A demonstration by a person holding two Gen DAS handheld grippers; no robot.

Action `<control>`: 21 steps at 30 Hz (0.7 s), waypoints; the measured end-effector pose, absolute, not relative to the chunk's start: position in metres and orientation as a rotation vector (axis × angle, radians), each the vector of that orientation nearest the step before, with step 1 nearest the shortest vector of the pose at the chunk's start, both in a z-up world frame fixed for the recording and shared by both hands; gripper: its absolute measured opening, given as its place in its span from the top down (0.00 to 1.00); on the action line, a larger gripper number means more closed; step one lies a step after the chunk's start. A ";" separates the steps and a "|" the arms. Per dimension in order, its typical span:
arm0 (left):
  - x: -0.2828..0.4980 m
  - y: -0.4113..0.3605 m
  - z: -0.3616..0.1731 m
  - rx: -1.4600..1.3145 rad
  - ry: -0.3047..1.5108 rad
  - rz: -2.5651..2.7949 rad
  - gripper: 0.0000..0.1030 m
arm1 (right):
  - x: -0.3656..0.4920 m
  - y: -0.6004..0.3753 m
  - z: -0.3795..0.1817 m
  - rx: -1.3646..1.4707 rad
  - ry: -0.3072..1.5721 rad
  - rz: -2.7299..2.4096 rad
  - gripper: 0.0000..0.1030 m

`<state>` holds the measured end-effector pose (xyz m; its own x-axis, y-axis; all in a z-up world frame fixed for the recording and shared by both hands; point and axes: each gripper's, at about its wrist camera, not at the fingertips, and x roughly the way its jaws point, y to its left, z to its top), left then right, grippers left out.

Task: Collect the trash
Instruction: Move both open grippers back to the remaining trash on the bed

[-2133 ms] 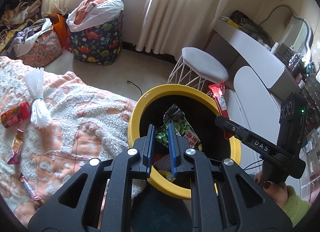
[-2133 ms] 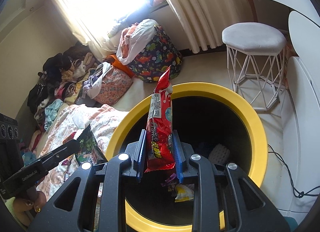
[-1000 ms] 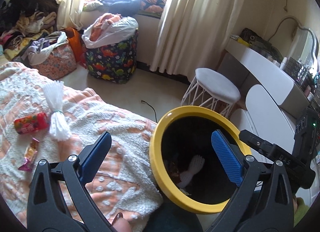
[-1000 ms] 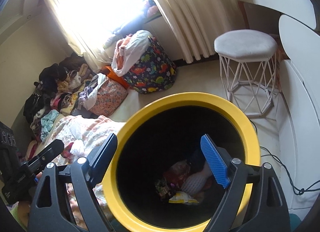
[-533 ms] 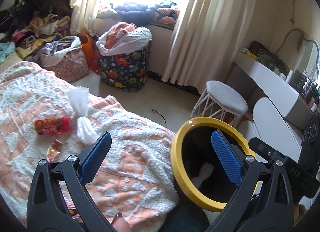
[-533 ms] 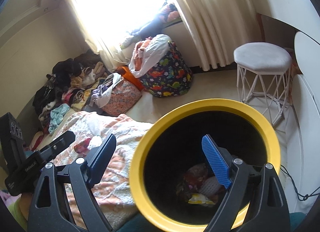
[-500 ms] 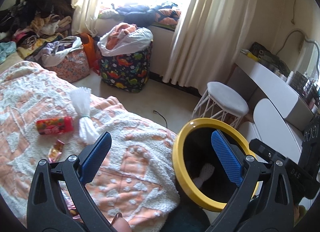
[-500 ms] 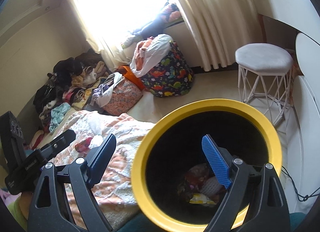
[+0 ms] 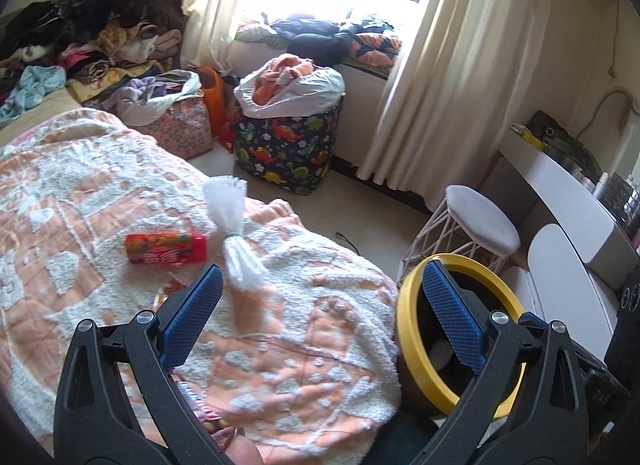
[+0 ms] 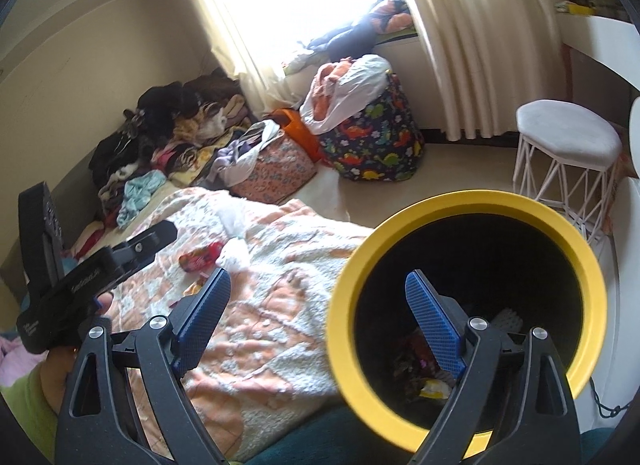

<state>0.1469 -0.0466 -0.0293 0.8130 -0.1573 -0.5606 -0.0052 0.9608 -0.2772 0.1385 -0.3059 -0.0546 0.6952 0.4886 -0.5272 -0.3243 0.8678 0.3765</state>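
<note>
The yellow-rimmed black bin point(image 10: 576, 257) stands beside the bed and holds several wrappers point(image 10: 416, 357); it also shows in the left wrist view point(image 9: 412, 361). My left gripper point(image 9: 320, 297) is open and empty above the blanket. My right gripper point(image 10: 320, 301) is open and empty, its right finger over the bin mouth. On the blanket lie a red candy packet point(image 9: 166, 248), a white tied plastic bag point(image 9: 236, 237), a small wrapper point(image 9: 170, 291) by my left finger and another wrapper point(image 9: 200, 409) near the bottom edge.
The orange-and-white blanket point(image 9: 280, 345) covers the bed. A dinosaur-print hamper point(image 9: 288, 153), a floral bag point(image 9: 180, 133), clothes piles point(image 9: 80, 45), a white stool point(image 9: 480, 229) and a white desk point(image 9: 560, 185) stand around. A cable point(image 9: 348, 239) lies on the floor.
Both grippers let go of their wrappers into the bin and opened. Since then both have swung left, away from the bin toward the bed.
</note>
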 end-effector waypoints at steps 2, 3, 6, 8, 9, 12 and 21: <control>0.147 -0.040 -0.031 -0.281 0.620 -0.071 0.11 | 0.138 -0.299 -0.055 0.254 0.668 0.472 0.16; 0.146 -0.035 -0.032 -0.284 0.619 -0.062 0.11 | 0.138 -0.294 -0.056 0.248 0.673 0.481 0.16; 0.144 -0.023 -0.034 -0.293 0.620 -0.037 0.11 | 0.136 -0.283 -0.058 0.230 0.687 0.506 0.16; 0.142 -0.013 -0.036 -0.302 0.624 -0.022 0.11 | 0.135 -0.273 -0.060 0.219 0.703 0.532 0.16; 0.142 -0.007 -0.037 -0.307 0.625 -0.012 0.11 | 0.134 -0.268 -0.061 0.212 0.709 0.541 0.16; 0.141 0.010 -0.040 -0.320 0.631 0.016 0.11 | 0.131 -0.250 -0.063 0.183 0.732 0.582 0.16; 0.138 0.057 -0.053 -0.364 0.684 0.095 0.12 | 0.125 -0.186 -0.073 0.080 0.803 0.730 0.16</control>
<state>0.1380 0.0572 -0.0534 0.7731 -0.0325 -0.6334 -0.2042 0.9328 -0.2971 0.1251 -0.1863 -0.0734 0.4670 0.6233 -0.6272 -0.5650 0.7560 0.3306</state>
